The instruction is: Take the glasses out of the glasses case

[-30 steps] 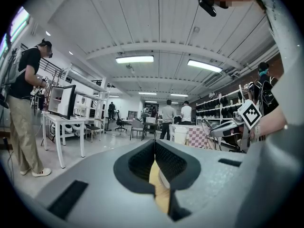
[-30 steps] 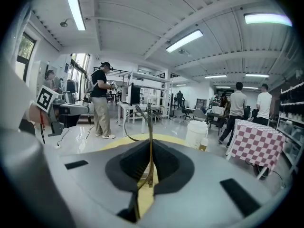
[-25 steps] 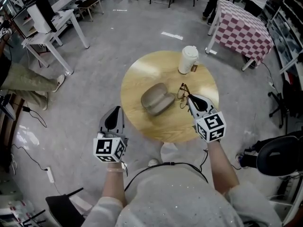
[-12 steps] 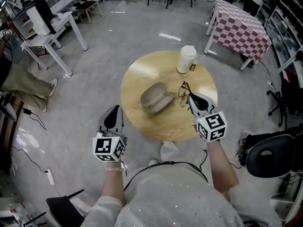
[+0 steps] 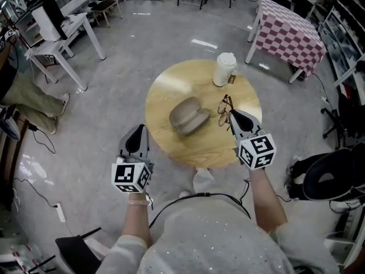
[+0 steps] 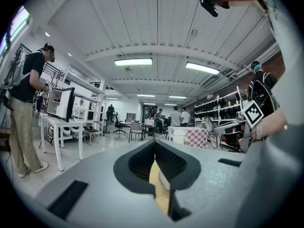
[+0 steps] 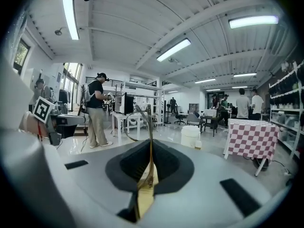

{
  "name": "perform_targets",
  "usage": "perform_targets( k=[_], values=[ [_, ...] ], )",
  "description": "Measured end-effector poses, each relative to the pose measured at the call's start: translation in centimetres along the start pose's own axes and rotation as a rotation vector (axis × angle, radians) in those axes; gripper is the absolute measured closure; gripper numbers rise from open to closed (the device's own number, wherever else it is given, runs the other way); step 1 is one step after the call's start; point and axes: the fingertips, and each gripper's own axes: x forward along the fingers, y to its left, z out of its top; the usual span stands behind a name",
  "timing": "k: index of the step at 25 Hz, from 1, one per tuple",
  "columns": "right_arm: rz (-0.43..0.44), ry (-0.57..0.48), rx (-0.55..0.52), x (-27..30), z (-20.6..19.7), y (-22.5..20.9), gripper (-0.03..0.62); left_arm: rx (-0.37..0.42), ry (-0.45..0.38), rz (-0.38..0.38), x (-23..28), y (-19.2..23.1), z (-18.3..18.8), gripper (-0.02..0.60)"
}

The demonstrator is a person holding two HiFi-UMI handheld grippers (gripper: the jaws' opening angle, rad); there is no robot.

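Left tongs (image 5: 138, 132) were held off the surface (image 5: 171, 87), just beyond its 7 o'clock edge. In the left gripper view the left tongs (image 6: 155, 151) were pressed together with nothing between them, only a sliver of wood showing through the gap. They took no part in the work.

The glasses case (image 5: 190, 117) lay near the middle of the surface. It was a grey clamshell, untouched by either tool and apart from both. Two rounded shells were seen side by side, so it was read as probably lying open, though that was not certain from above.

The glasses (image 5: 224, 108) were already outside the case, at about 3 o'clock on the surface and to the right of the case. Right tongs (image 5: 231, 115) were pinching them. In the right gripper view a thin temple of the glasses (image 7: 149, 127) was clamped between the right tongs (image 7: 150, 163) and rose from them. Whether the frame touched the wood could not be told.

A white lidded cup (image 5: 224, 69) stood at 1 o'clock, well clear.

Step judged: removal essentially done, with a set-down or carry in hand. The next move was judged to call for lowering the glasses flat on bare wood at 3 o'clock, clear of case and cup, and then easing the pinch gently, since the temple is thin.
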Motion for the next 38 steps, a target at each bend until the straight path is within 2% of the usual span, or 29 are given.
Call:
perform_targets(
  k=[21, 38],
  values=[
    [-0.055, -0.044, 0.067, -2.5, -0.1, -0.8, 0.574, 0.003, 0.004, -0.008, -0.8, -0.1, 0.0, 0.577],
    [-0.067, -0.057, 0.071, -3.5, 0.0, -0.6, 0.576, 0.009, 0.003, -0.022, -1.3, -0.3, -0.1, 0.577]
  ],
)
